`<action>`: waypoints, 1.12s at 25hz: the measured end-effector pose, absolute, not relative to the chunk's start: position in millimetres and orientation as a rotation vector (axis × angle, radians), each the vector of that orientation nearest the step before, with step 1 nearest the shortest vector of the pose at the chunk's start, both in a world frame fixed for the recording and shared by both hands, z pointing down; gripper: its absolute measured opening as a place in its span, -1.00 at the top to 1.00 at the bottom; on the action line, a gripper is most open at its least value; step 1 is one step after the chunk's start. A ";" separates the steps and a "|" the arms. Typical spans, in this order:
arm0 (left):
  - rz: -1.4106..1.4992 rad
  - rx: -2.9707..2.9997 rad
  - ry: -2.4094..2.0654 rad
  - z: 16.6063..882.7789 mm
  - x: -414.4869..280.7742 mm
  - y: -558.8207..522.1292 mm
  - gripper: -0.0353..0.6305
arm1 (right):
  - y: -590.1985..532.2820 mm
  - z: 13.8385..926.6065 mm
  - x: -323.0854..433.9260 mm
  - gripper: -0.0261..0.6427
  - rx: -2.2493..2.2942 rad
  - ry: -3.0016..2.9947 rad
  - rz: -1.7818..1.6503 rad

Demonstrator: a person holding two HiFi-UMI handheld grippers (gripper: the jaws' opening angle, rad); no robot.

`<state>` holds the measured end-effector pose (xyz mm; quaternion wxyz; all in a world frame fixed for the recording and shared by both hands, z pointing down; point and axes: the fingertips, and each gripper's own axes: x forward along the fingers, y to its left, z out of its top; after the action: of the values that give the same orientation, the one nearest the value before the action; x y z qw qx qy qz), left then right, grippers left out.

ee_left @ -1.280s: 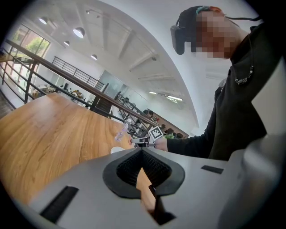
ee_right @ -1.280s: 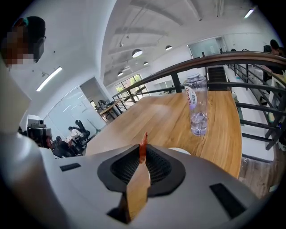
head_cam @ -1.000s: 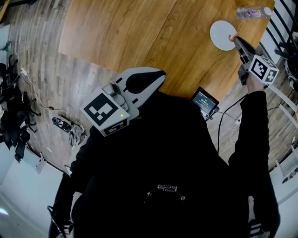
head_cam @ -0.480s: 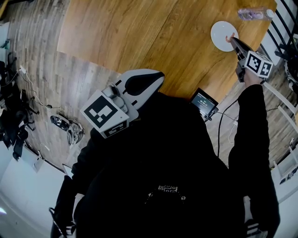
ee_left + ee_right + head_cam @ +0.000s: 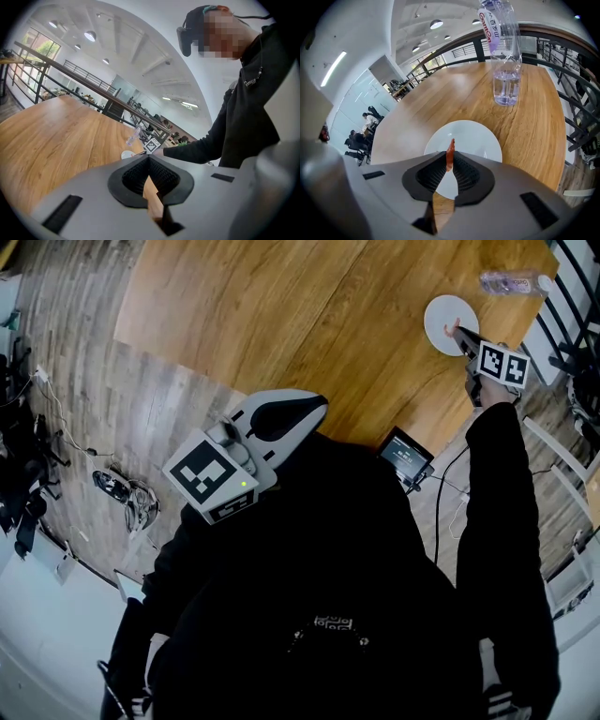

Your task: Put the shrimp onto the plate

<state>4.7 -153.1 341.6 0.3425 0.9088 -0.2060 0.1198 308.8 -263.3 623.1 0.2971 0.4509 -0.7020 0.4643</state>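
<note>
Pinching the shrimp (image 5: pixel 450 149) in the narrow-set right gripper (image 5: pixel 450 159), right over the plate (image 5: pixel 480 136), bottle (image 5: pixel 504 56) at one o'clock. Best lowering gently to the middle, then easing the jaws apart without dragging. Holding the left gripper (image 5: pixel 149 158) closed, empty.

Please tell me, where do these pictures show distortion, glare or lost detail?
Head view: fisheye bend; the black jacket lacks detail; the table is evenly lit. Left gripper view: the ceiling lamps blow out white; a mosaic patch hides the face. Right gripper view: shrimp and plate are sharp; the railing curves; the bottle is cut off at the top.
</note>
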 end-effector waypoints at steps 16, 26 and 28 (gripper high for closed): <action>0.309 2.349 -0.554 347.2 4.8 -150.0 0.88 | -265.5 647.3 308.7 0.64 1.188 -1.809 1.177; 0.314 2.375 -0.532 341.7 6.2 -152.8 0.88 | -278.2 626.3 309.5 0.39 1.312 -1.863 1.164; 0.319 2.388 -0.517 339.6 8.5 -151.7 0.88 | -277.8 617.1 312.5 0.40 1.345 -1.875 1.161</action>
<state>8.5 -151.7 339.6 0.3322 0.9141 -0.1979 0.1223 312.5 -277.8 617.1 0.2756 0.5004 -0.6978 0.4322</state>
